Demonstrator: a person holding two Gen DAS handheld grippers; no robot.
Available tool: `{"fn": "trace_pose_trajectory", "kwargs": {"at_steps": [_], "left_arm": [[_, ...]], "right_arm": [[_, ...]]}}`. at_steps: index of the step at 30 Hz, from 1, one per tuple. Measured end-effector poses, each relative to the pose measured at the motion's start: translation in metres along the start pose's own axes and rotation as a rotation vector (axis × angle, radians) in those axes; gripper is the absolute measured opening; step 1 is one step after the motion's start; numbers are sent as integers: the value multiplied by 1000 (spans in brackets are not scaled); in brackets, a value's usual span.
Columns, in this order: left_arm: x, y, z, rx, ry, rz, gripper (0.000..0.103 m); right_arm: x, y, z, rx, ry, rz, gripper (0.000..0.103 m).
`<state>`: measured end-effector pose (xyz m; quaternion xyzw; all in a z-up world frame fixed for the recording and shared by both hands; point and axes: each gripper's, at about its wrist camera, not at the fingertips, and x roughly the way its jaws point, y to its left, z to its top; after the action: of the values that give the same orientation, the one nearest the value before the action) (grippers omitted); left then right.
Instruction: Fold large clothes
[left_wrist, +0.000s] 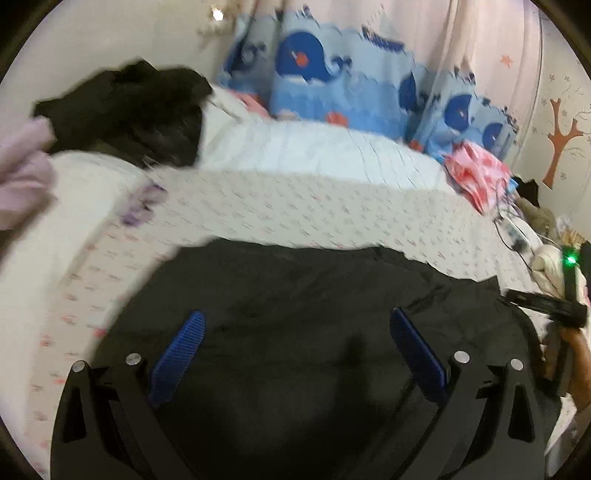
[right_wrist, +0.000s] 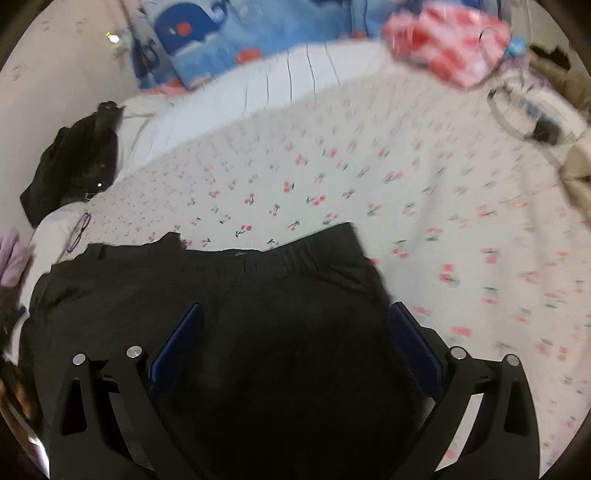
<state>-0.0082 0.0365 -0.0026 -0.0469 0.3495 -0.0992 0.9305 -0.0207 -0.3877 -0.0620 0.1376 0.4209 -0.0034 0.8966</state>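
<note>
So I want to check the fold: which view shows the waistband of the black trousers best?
The right wrist view: the waistband lies sharp across the black trousers. The left wrist view shows only their blurred top edge.

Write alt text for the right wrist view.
Open right tongs hover over black trousers spread flat on a cherry-print sheet, their waistband at the far edge. Beyond lie a black bundle, a whale-print cushion and a pink cloth.
</note>
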Motion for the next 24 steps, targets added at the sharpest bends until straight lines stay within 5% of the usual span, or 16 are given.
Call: {"fn": "trace_pose_trajectory", "kwargs": {"at_steps": [3,6,9,13,16,20,24], "left_arm": [[13,34,-16,-93,48,36,97],[42,58,-35,-182,119,-7,97],[35,52,-31,-139,154,41,97],[-26,59,-32,-123,111,23,97],[-71,79,-47,-181,126,6,97],[-121,110,-87,-357,189,-82,97],[-132,120,-121,-505,260,-172,96]], "right_arm": [[16,-18,-29,-3,29,-51,96],[22,-39,-41,78,4,48,97],[5,-30,-33,25,91,25,97],[-81,-46,-52,44,24,175,97],[-125,-75,-102,135,77,322,97],[-145,-98,-178,272,206,490,97],[-139,-98,-210,351,250,627,97]]}}
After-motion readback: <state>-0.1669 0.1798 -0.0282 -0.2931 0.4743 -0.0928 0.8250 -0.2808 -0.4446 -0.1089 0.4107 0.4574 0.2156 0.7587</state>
